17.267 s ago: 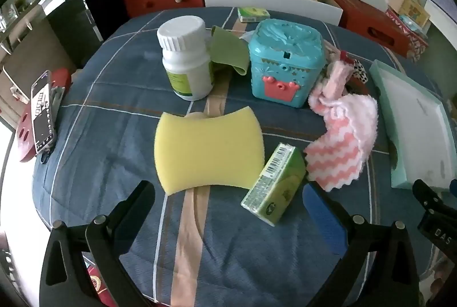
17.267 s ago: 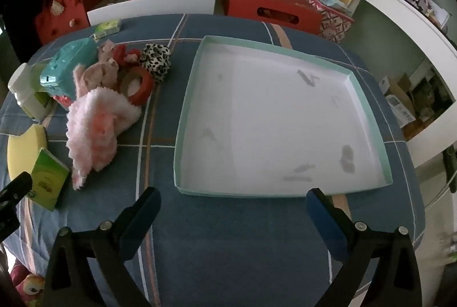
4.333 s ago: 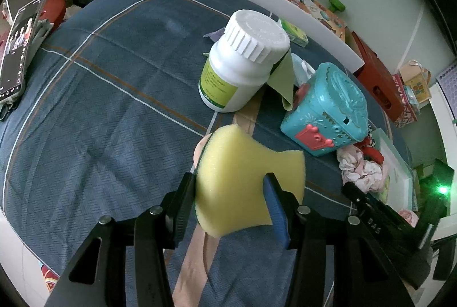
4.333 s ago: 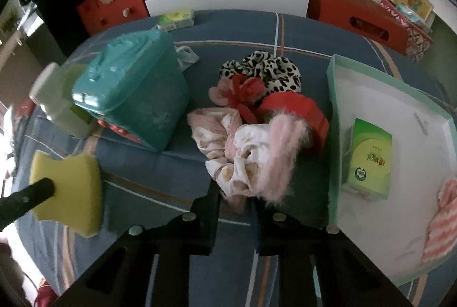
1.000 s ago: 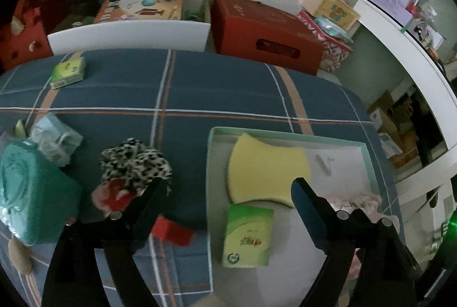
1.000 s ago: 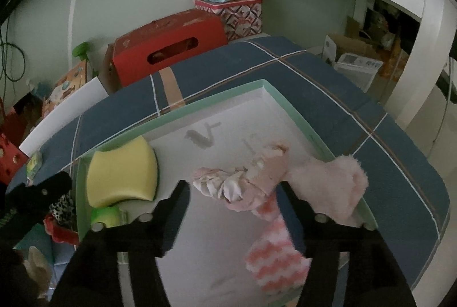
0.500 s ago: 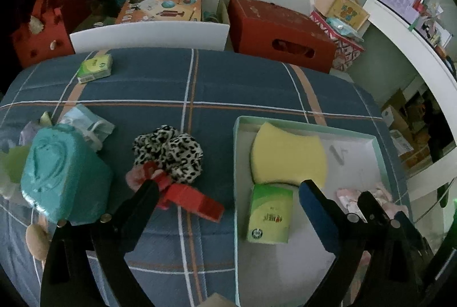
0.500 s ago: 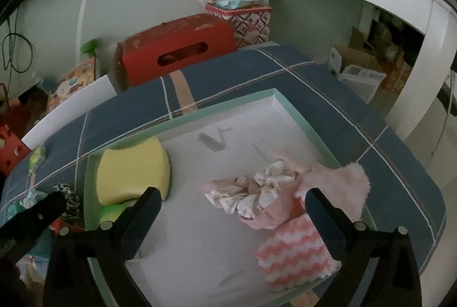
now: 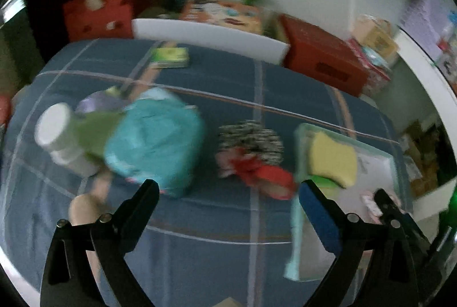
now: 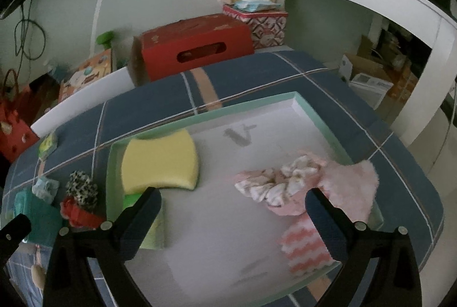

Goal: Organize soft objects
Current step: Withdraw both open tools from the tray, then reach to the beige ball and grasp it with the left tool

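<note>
Sponge [image 10: 160,164], yellow and waisted, now lying in the shallow mint-green tray [image 10: 251,103] instead of pinched between the left gripper's fingers as some seconds back. Left gripper [image 9: 228,200] spread wide and empty, swung back over the blue plaid tablecloth [image 9: 228,96], view blurred. Right gripper [image 10: 232,205] likewise spread and empty, poised above the tray, the bundle released.

Counted in the tray: one yellow sponge at the far left corner; one green tissue packet [image 10: 151,224] just in front of it, partly hidden by a finger; one cream-and-pink patterned scrunchie [image 10: 278,181]; one fluffy pink piece [image 10: 352,184] draped over the right rim; one pink-and-white zigzag cloth [image 10: 307,247] near the front.

Left on the cloth outside: one black-and-white leopard scrunchie [image 9: 251,140], red fabric items [image 9: 262,174] touching it, count unclear in the blur; one teal plastic box [image 9: 155,143]; one white-capped bottle [image 9: 58,133]; one small green packet [image 9: 170,57] far back.
</note>
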Demonstrator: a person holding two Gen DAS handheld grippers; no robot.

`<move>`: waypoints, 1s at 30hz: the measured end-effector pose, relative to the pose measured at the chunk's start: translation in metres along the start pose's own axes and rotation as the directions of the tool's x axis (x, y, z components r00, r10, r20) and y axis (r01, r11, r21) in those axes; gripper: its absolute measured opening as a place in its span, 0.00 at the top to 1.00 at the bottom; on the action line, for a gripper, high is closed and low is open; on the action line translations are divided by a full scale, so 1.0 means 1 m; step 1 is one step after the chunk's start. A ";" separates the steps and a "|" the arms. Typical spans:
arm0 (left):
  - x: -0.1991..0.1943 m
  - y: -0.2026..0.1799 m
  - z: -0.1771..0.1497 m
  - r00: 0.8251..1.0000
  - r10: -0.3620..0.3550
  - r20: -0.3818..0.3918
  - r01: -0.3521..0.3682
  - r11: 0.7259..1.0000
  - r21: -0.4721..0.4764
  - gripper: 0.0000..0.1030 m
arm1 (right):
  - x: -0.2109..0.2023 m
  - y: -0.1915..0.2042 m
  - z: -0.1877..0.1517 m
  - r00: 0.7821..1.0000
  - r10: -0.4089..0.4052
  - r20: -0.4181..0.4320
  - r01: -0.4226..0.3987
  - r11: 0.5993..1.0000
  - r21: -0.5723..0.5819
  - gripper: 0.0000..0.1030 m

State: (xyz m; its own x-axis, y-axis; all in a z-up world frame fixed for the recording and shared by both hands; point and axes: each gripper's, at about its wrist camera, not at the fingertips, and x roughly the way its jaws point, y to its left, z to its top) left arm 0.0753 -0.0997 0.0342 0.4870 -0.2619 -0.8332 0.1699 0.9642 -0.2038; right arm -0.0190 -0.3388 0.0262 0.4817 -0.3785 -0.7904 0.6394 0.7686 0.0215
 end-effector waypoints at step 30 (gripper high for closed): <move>0.023 0.162 -0.054 0.963 0.199 -0.184 -0.249 0.918 -0.309 0.05 | 0.001 0.137 -0.058 0.966 0.223 -0.134 -0.255 0.909 -0.329 0.00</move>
State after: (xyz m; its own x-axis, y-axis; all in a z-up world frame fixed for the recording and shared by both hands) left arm 0.0680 0.0524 -0.0454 0.3454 -0.0526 -0.9370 -0.2296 0.9633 -0.1388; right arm 0.0346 -0.2045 -0.0072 0.5273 -0.1255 -0.8403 0.2611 0.9651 0.0197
